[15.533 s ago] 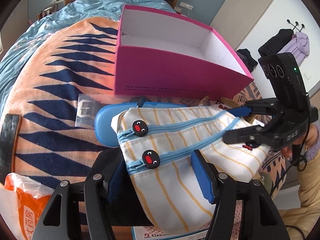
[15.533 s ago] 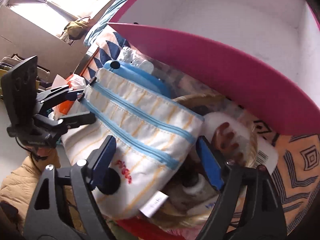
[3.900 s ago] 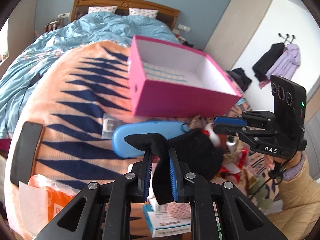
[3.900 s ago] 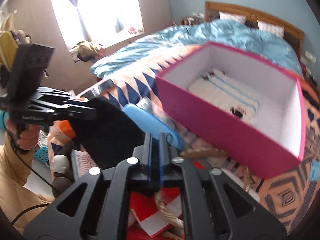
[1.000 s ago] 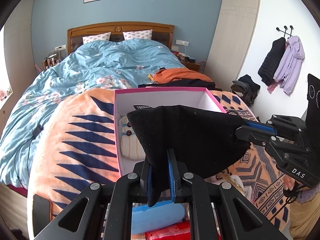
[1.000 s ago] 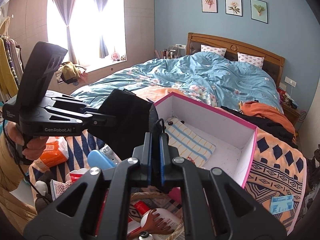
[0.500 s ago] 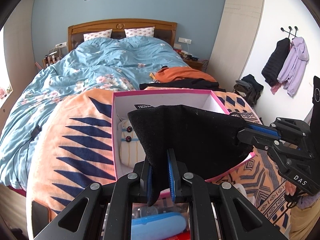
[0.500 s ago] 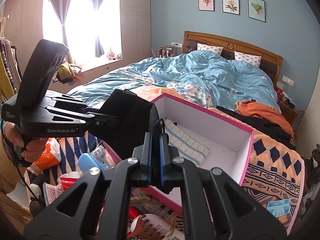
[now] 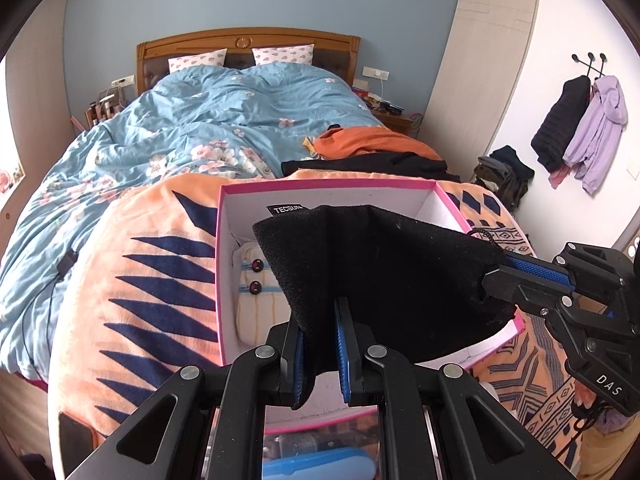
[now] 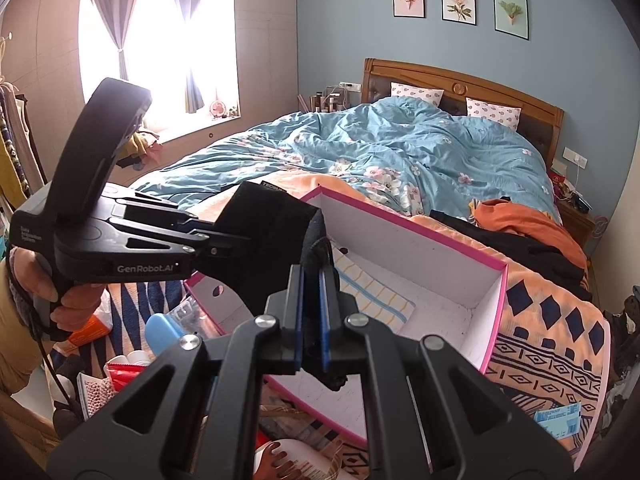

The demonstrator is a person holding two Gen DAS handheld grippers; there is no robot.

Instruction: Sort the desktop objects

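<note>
A black fabric pouch (image 9: 384, 268) hangs stretched above the open pink box (image 9: 224, 280). My left gripper (image 9: 320, 332) is shut on its near lower edge, and my right gripper (image 9: 500, 270) is shut on its right corner. Seen from the right wrist, the black pouch (image 10: 272, 232) spans between my right gripper (image 10: 311, 300) and my left gripper (image 10: 240, 242) over the pink box (image 10: 492, 312). A striped pencil case (image 9: 256, 292) lies on the box floor, also visible as the striped case (image 10: 372, 292) there.
The box sits on an orange and navy patterned blanket (image 9: 160, 280) on a bed with a blue quilt (image 9: 224, 128). In front of the box lie a blue case (image 10: 162, 334), a white bottle (image 10: 296, 460), packets and other clutter. A person's hand (image 10: 60, 300) holds the left gripper.
Both grippers have carried the black pouch forward, so it now hangs further over the pink box. The box sits lower and nearer in both views.
</note>
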